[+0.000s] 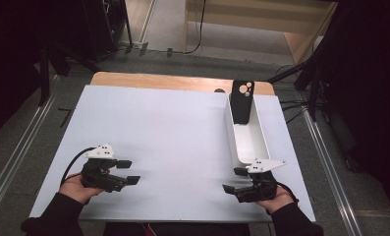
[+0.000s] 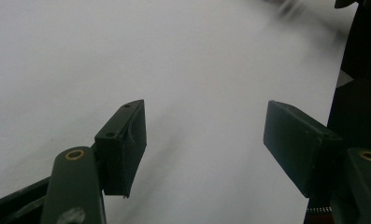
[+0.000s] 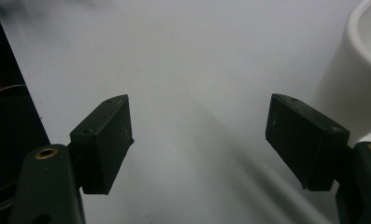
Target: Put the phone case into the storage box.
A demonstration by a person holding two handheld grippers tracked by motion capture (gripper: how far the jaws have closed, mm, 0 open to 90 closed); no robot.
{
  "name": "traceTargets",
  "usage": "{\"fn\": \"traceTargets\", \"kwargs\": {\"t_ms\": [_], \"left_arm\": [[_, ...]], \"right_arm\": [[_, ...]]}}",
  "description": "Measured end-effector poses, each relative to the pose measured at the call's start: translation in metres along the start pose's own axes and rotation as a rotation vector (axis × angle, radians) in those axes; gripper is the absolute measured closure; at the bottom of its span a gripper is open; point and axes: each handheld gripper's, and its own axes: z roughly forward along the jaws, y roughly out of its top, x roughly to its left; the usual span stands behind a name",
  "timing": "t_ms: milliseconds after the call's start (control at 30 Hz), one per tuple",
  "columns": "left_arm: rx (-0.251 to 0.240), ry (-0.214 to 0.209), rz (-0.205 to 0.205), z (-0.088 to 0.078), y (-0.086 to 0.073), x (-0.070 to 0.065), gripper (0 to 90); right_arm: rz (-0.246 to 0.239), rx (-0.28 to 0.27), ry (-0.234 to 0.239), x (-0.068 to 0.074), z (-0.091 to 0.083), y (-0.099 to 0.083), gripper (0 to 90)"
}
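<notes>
Dark room, grey floor, one white table top (image 1: 173, 128) lit from above; I take the white bin (image 1: 255, 142) as my landmark. Nearest me, both hands rest at the front edge. Right gripper (image 1: 233, 180) sits just short of the bin's near end and a little to its left, jaws apart with bare table between them; in its own view the bin's rounded corner (image 3: 351, 84) stands just beyond one jaw. Left gripper (image 1: 130, 171) lies well to the left of the bin, jaws likewise apart and empty, with plain white surface ahead in its own view (image 2: 204, 140). Farther off, the black phone case (image 1: 242, 101) leans upright inside the bin's far end, camera cut-outs uppermost, top edge above the rim. My reading: the case is the thing to fetch, and the right side is the better placed. I would go in over the bin's near wall, keep the jaws wide, and take the case across its flat faces above the rim, lifting straight up. Snagging the rim could tip the bin.
</notes>
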Motion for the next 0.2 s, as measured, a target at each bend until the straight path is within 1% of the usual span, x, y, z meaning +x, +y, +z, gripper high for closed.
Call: {"fn": "traceTargets", "kwargs": {"t_ms": [200], "left_arm": [[0.001, 0.001, -0.004, 0.0002, -0.0002, 0.0005, 29.7]], "right_arm": [[0.011, 0.005, -0.008, -0.0006, 0.0, 0.0, 21.4]]}}
